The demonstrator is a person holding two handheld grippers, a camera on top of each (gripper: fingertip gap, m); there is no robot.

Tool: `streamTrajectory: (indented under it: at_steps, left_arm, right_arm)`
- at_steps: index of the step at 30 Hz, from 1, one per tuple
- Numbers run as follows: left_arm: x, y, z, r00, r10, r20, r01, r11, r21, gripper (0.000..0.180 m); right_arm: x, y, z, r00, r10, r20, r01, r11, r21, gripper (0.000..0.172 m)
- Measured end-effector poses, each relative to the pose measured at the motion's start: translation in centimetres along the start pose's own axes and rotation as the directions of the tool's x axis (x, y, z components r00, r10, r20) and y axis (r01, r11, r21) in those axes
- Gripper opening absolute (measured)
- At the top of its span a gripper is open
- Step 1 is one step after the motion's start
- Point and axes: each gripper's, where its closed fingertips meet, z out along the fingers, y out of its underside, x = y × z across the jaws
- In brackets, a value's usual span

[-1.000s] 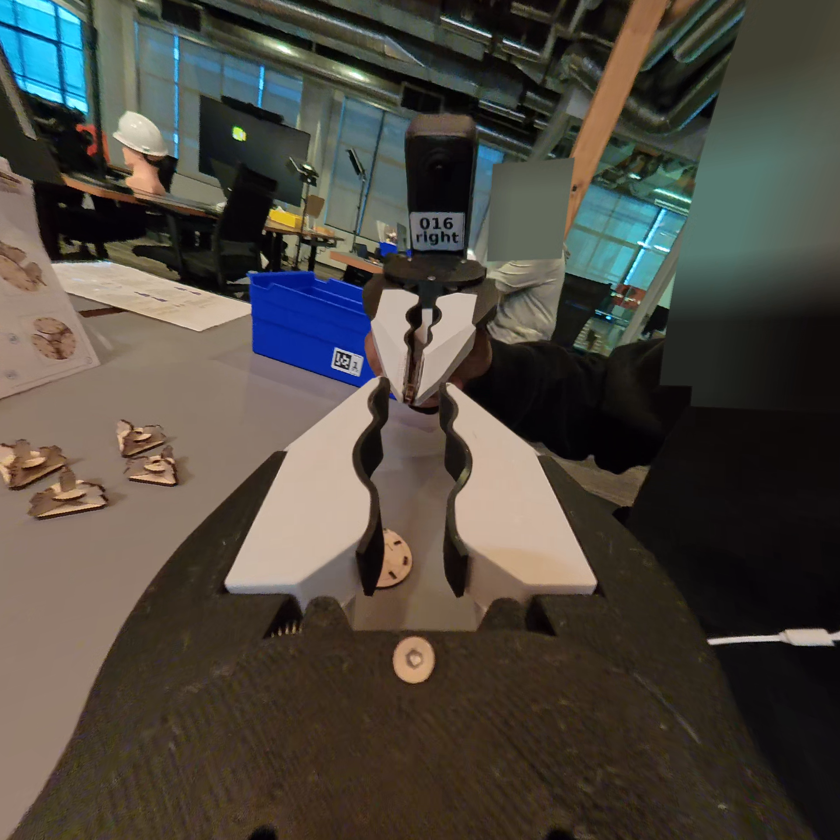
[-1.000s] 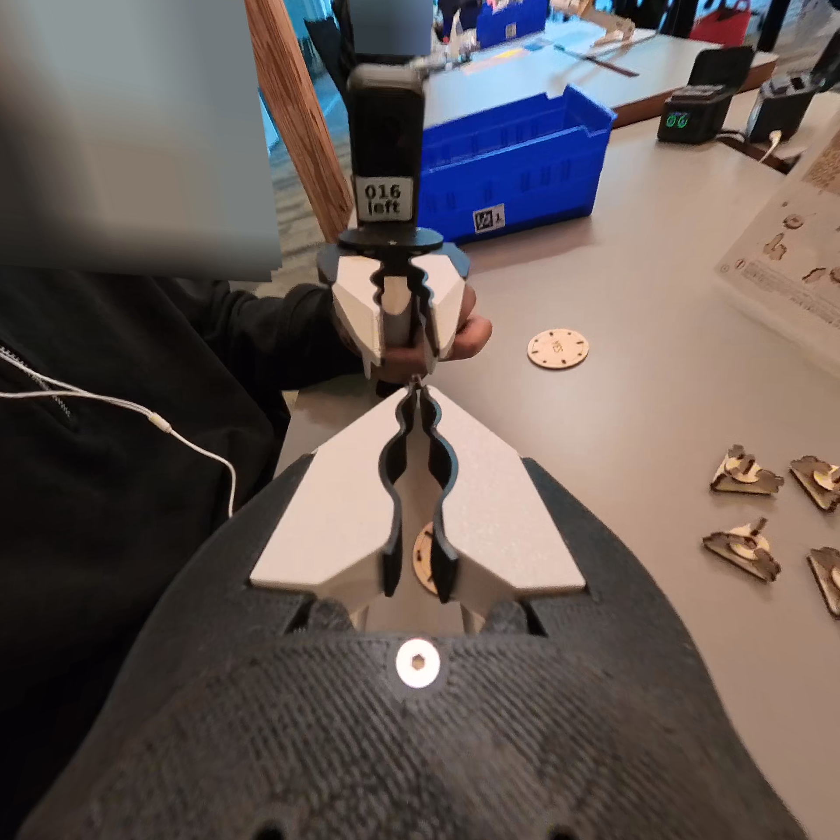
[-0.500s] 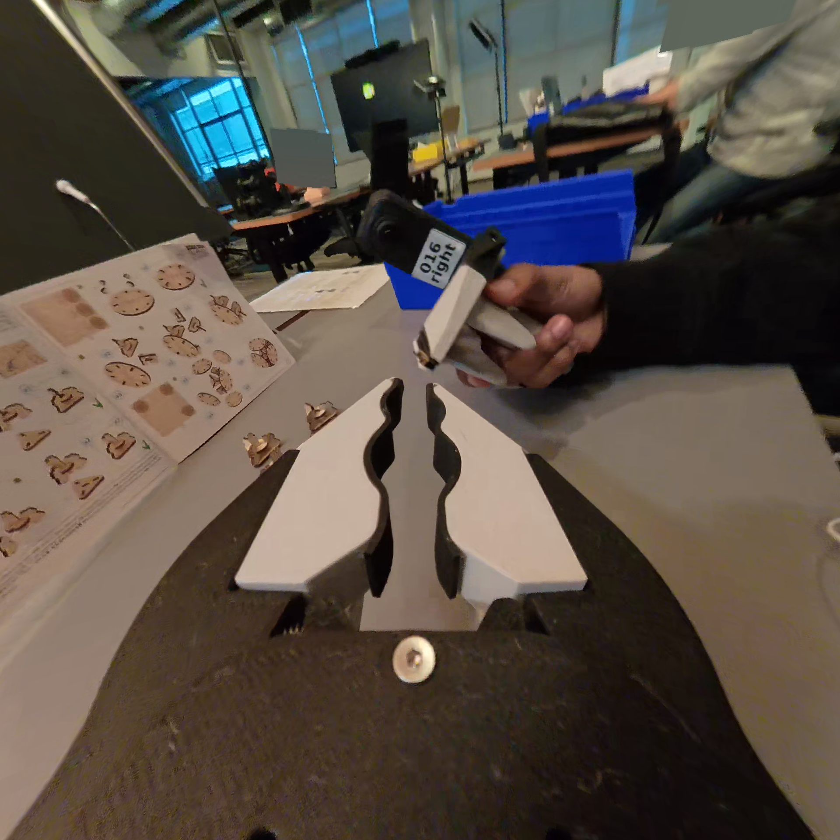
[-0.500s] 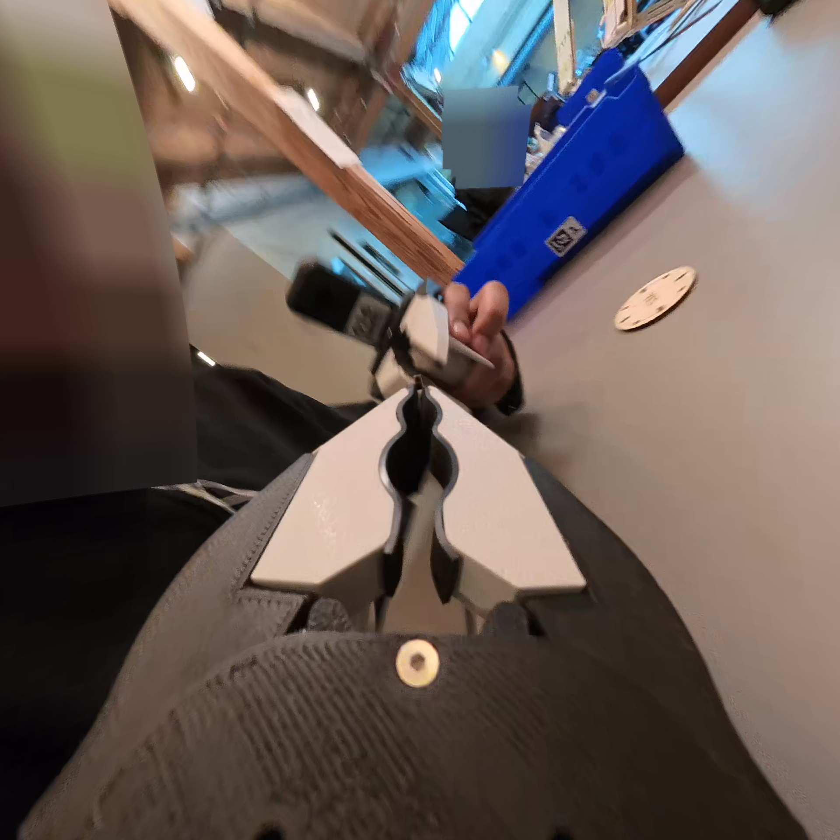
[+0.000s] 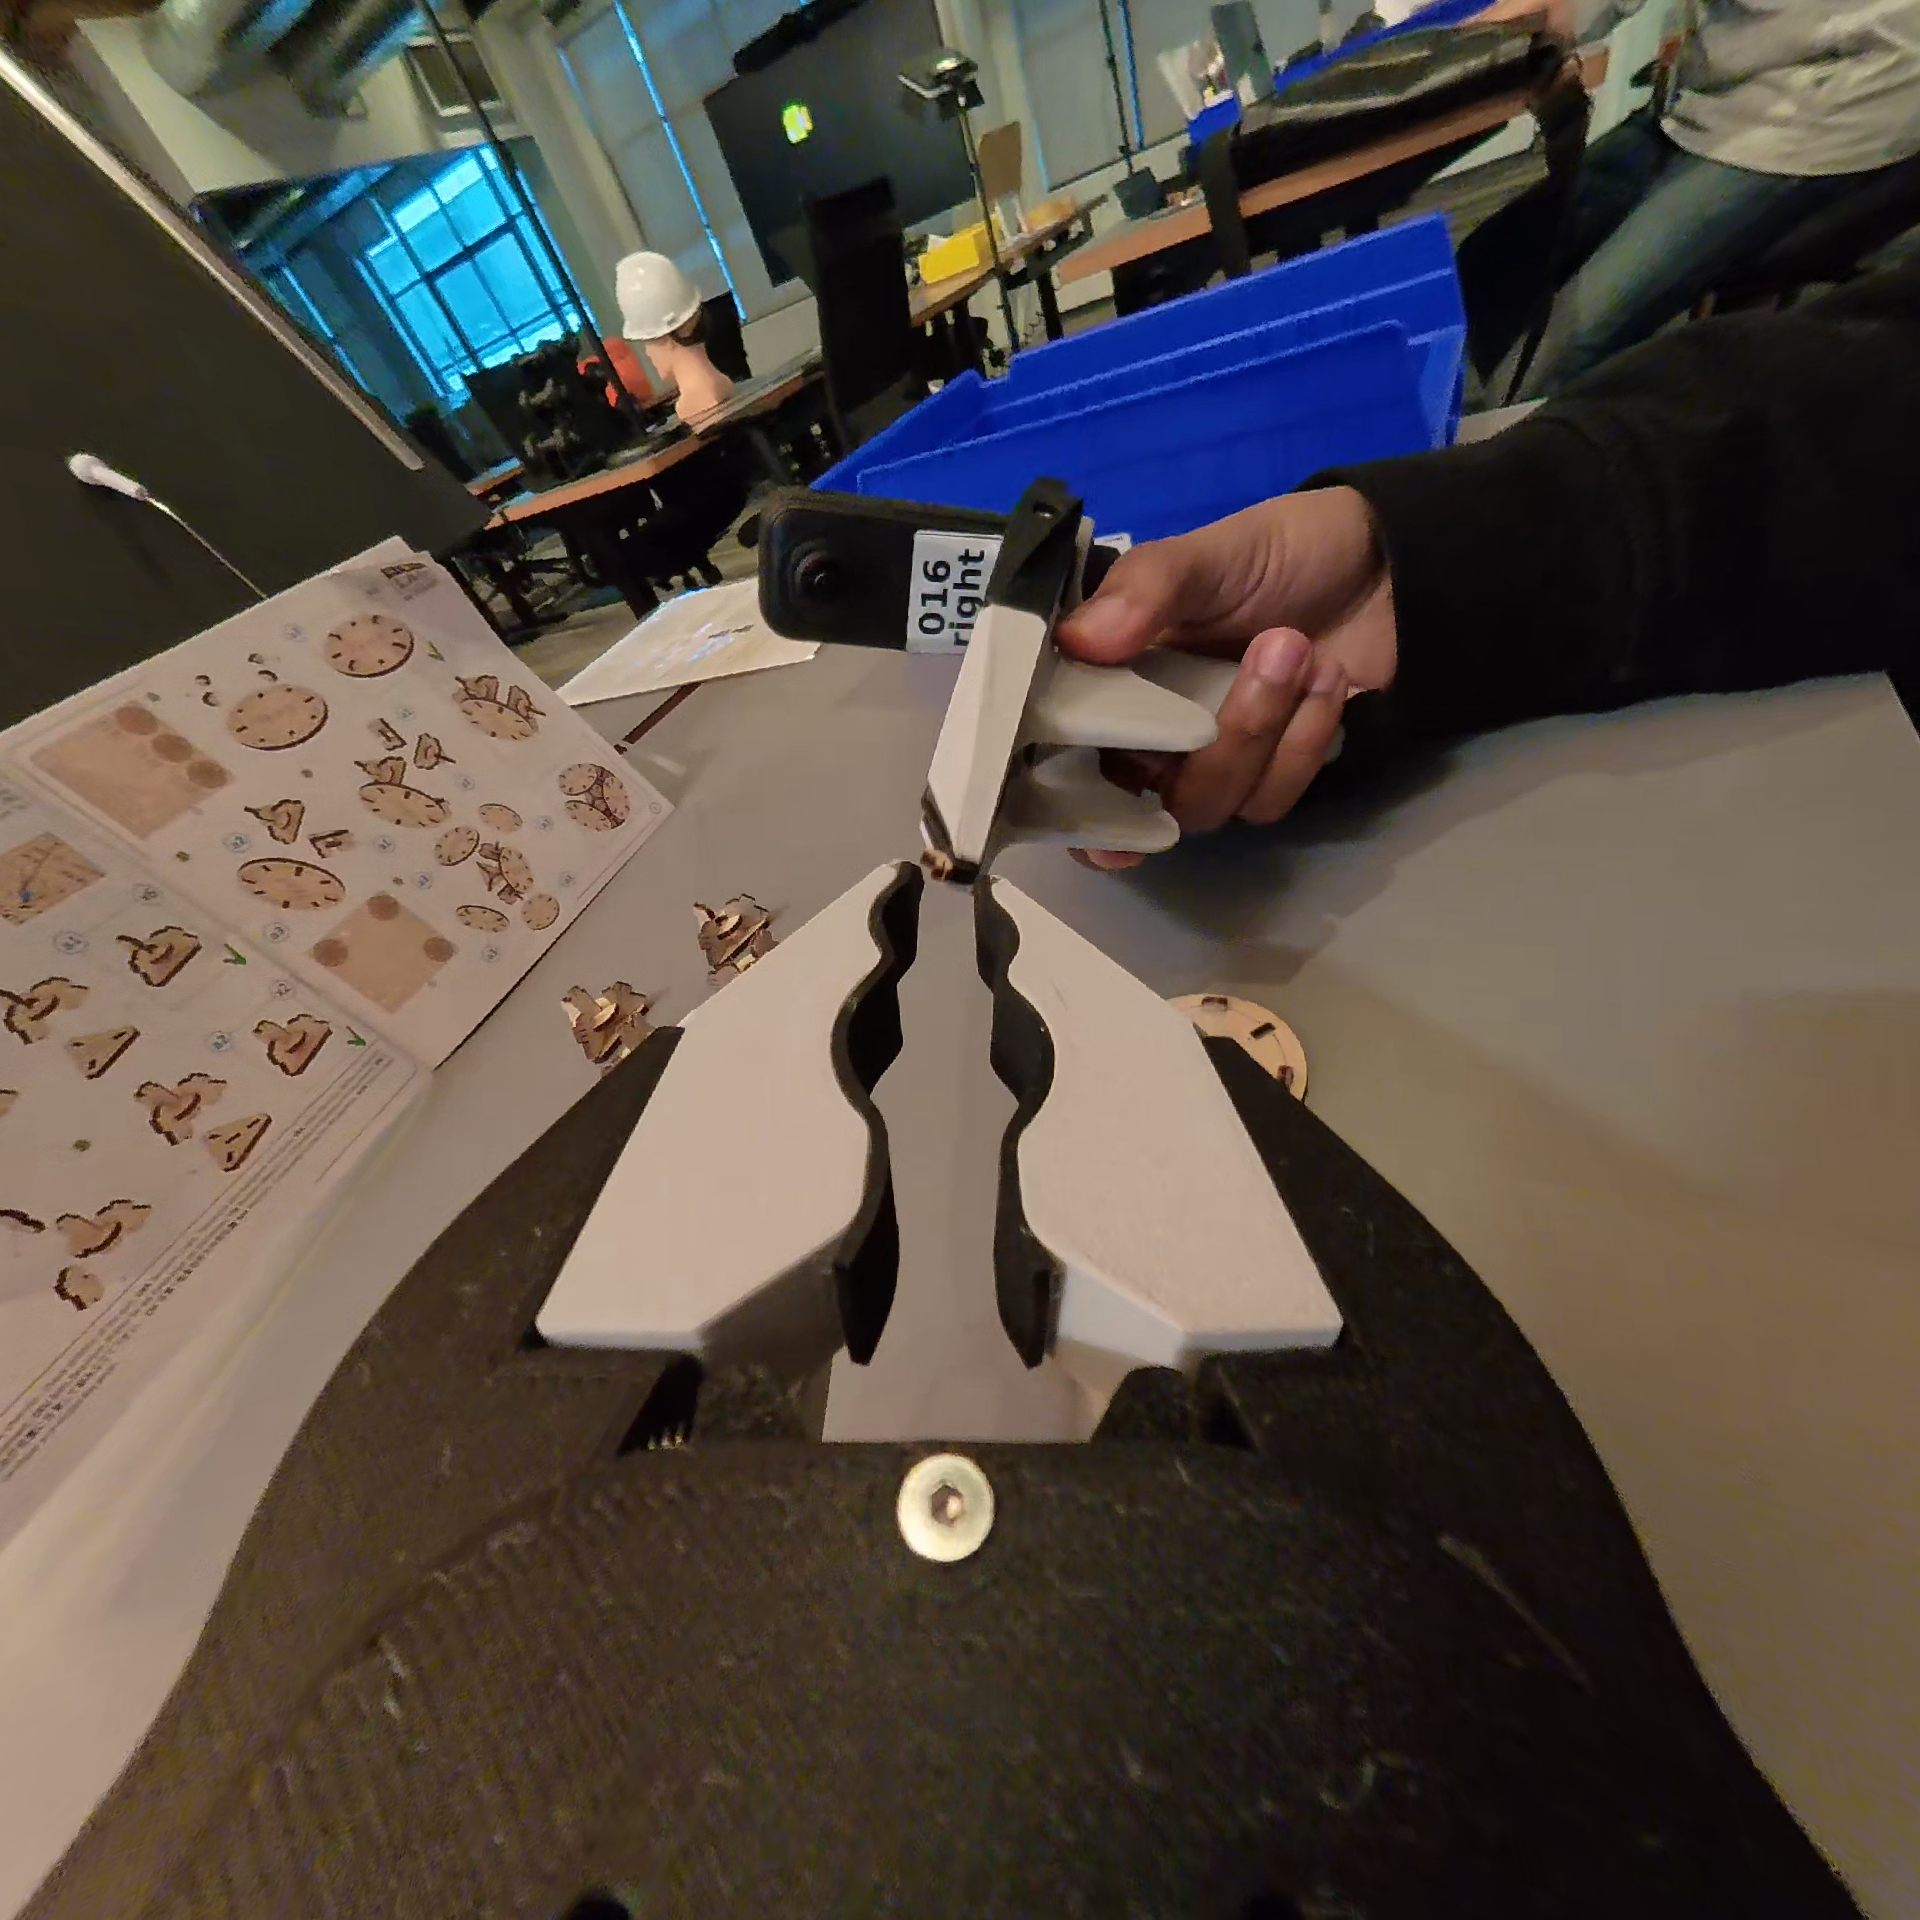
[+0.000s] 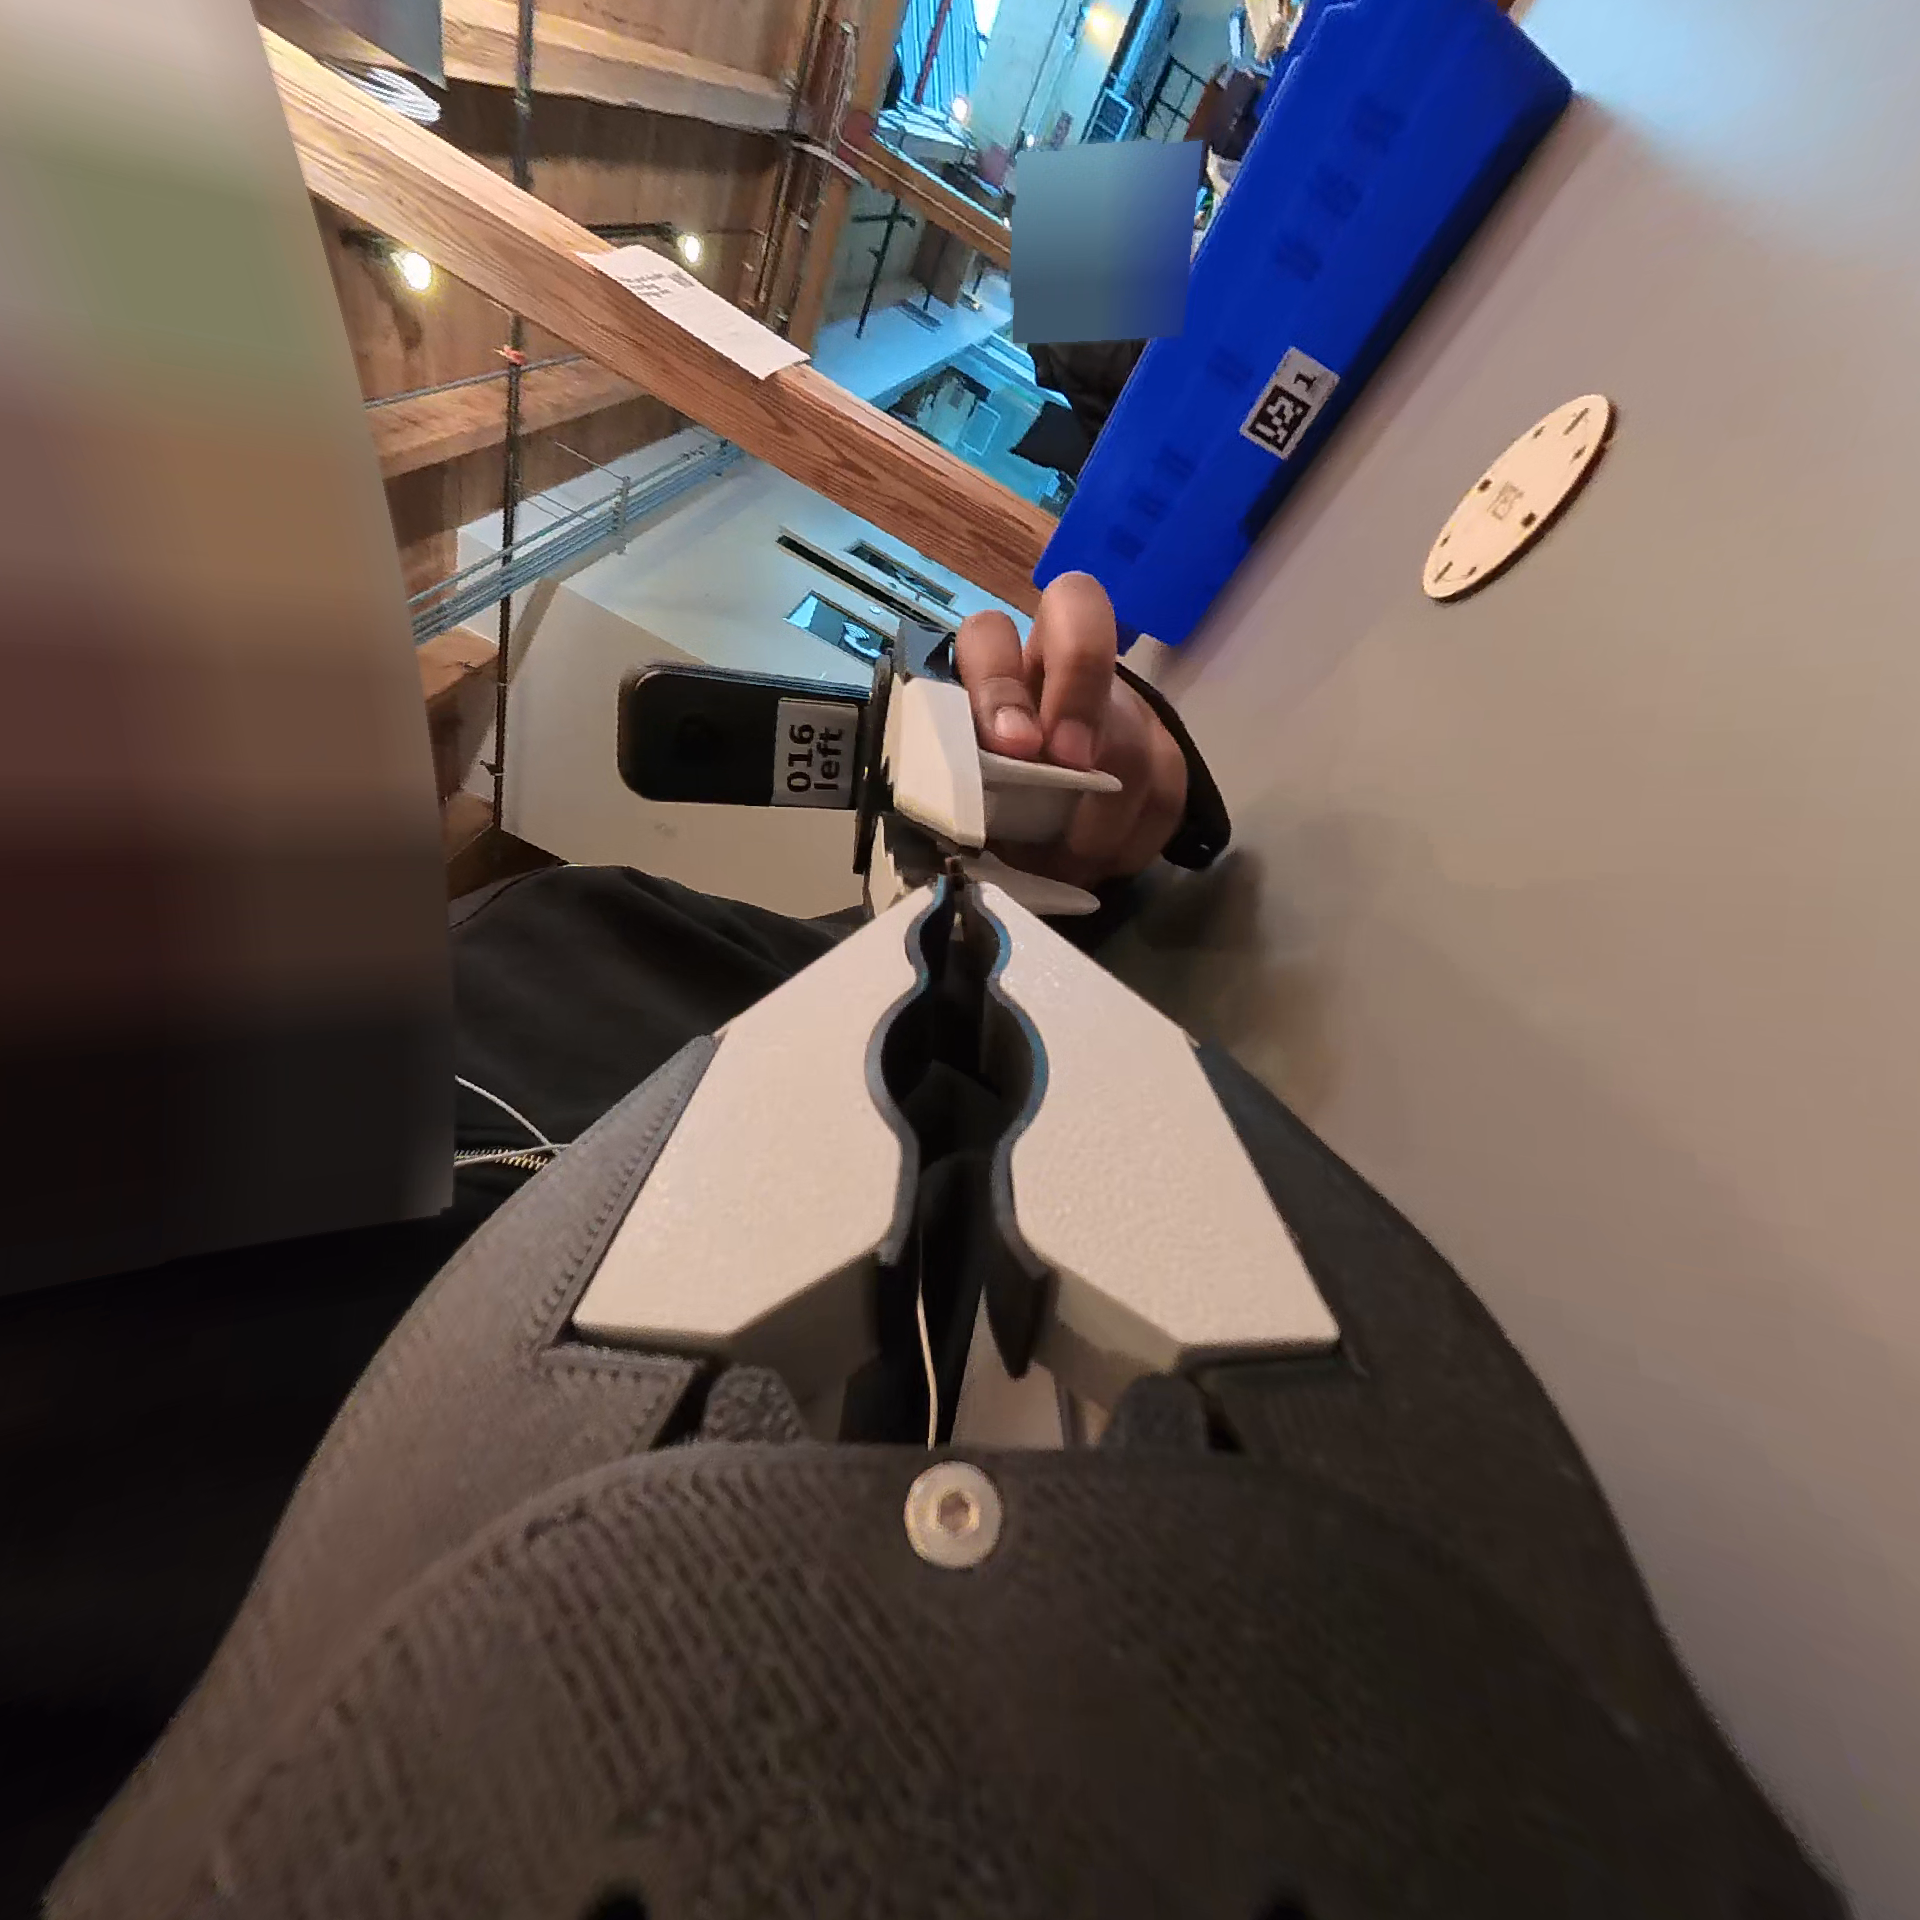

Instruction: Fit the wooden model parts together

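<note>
White tongs (image 5: 948, 883), black mounts, black sleeves (image 5: 1662, 520)

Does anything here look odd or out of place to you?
Mostly tidy. One wooden disc lies alone on the grey table, apart from the small wooden assemblies beside the instruction sheet. The right gripper pinches a tiny wooden piece.

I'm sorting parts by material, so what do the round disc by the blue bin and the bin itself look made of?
The round disc looks like thin, pale, unfinished plywood: matte, with dark-edged slots that suggest laser cutting. The blue bin looks like moulded plastic: one uniform colour, smooth, faintly glossy walls with ribbing.
</note>
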Motion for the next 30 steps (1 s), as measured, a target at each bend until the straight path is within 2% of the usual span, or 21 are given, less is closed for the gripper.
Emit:
streamTrajectory:
  at_steps: [13,30]
  left_arm:
    - [0.9,0.4,-0.1,0.998,0.024,-0.057,-0.025,1.000,-0.015,0.000]
    - [1.2,0.5,-0.1,0.997,0.048,-0.065,-0.050,0.999,-0.019,0.000]
  right_arm:
    - [0.4,1.1,-0.1,0.999,-0.011,-0.040,0.008,0.997,-0.080,0.000]
    - [0.5,1.3,-0.2,0.999,0.006,-0.047,-0.011,0.996,-0.094,0.000]
